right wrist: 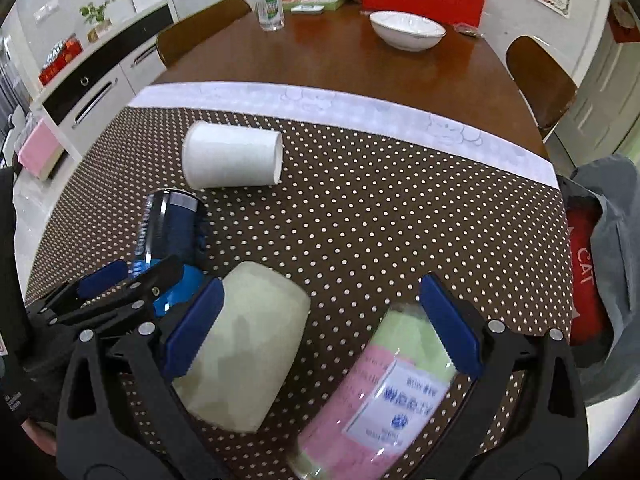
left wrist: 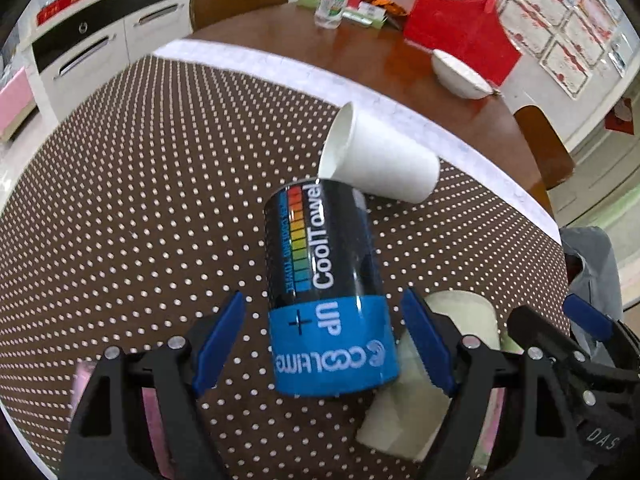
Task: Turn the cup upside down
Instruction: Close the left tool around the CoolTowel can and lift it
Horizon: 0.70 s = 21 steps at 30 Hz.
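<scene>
A white paper cup (left wrist: 380,156) lies on its side on the dotted tablecloth; it also shows in the right wrist view (right wrist: 232,160). A black and blue CoolTowel can (left wrist: 332,292) lies between the open fingers of my left gripper (left wrist: 326,344), not touched. A cream cup (right wrist: 244,352) lies on its side by the left finger of my open right gripper (right wrist: 320,328); it also shows in the left wrist view (left wrist: 404,392). A pink and green bottle (right wrist: 384,392) lies under the right finger.
A white bowl (right wrist: 406,30), a spray bottle (right wrist: 270,4) and red bags (left wrist: 460,36) stand on the bare wooden table beyond the cloth. Chairs (right wrist: 540,80) stand around the table. A grey garment (right wrist: 612,264) hangs at the right edge.
</scene>
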{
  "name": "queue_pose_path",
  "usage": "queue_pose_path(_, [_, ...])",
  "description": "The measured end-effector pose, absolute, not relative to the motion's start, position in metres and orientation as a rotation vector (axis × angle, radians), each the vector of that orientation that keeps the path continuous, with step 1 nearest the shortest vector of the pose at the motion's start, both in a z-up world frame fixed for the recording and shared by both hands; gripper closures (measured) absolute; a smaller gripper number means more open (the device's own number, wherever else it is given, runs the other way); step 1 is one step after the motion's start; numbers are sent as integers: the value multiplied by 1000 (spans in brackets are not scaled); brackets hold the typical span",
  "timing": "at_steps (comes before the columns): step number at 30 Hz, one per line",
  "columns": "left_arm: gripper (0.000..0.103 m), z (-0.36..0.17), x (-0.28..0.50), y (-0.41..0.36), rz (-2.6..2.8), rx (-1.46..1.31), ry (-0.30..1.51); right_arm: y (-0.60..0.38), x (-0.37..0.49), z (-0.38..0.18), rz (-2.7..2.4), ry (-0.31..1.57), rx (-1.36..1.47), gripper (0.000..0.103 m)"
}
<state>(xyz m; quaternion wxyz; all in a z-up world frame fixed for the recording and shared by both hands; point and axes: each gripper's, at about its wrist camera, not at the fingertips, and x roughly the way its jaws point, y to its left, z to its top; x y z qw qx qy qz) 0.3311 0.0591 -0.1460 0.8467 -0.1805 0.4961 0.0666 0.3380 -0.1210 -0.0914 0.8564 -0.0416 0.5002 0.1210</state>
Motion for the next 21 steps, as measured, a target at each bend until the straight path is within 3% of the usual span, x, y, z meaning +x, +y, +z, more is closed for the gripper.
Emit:
queue_pose_path(10, [24, -169, 358, 59, 128, -367, 1063, -114, 355, -111, 274, 1096, -80, 7])
queue_pose_path(13, [36, -170, 364, 58, 107, -361, 1065, -112, 354, -110, 275, 1085, -97, 7])
queue_pose_path(21, [37, -163, 364, 63, 137, -307, 1046, -113, 349, -107, 273, 1081, -105, 7])
